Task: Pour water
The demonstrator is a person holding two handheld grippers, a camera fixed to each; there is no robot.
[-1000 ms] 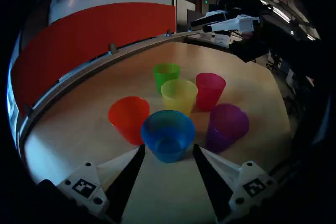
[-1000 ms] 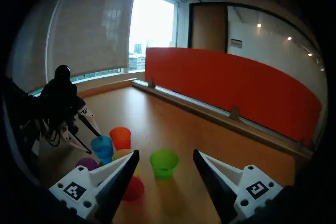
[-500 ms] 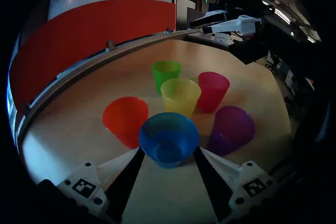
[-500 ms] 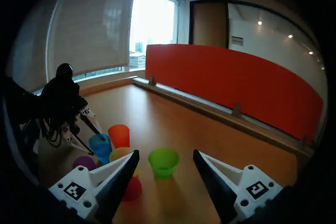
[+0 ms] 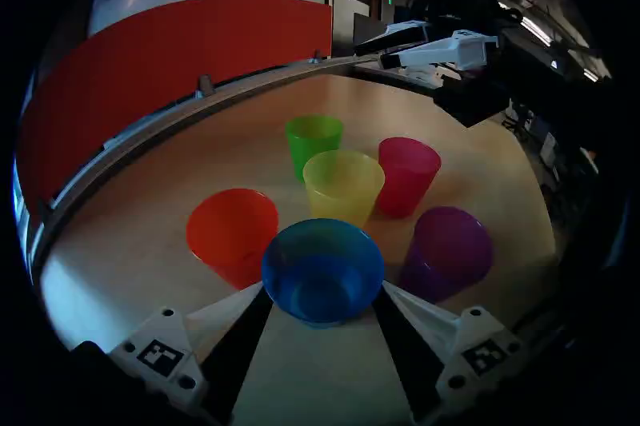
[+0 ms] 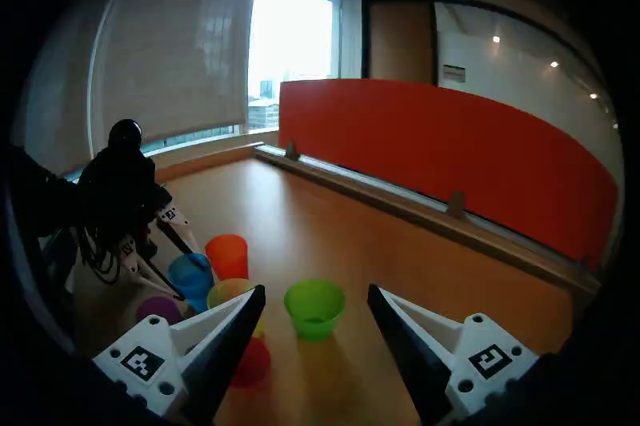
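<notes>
A blue cup (image 5: 322, 270) stands nearest me, between the fingertips of my left gripper (image 5: 322, 292). The jaws are open and flank its sides; I cannot tell whether they touch it. Behind it stand an orange cup (image 5: 232, 234), a yellow cup (image 5: 344, 185), a green cup (image 5: 314, 138), a pink cup (image 5: 408, 174) and a purple cup (image 5: 446, 250). My right gripper (image 6: 316, 294) is open and holds nothing, hovering above the green cup (image 6: 314, 308). From that side, the left gripper (image 6: 172, 254) reaches to the blue cup (image 6: 190, 276).
The cups cluster on a wooden table (image 5: 480, 146). A red divider panel (image 5: 160, 58) runs along its far edge. The person in dark clothing (image 6: 120, 186) holds both grippers; the right gripper (image 5: 432, 46) hangs high over the table's far side.
My left gripper has moved forward, so the blue cup now sits deeper between its fingers. The right gripper has barely moved and stays open.
</notes>
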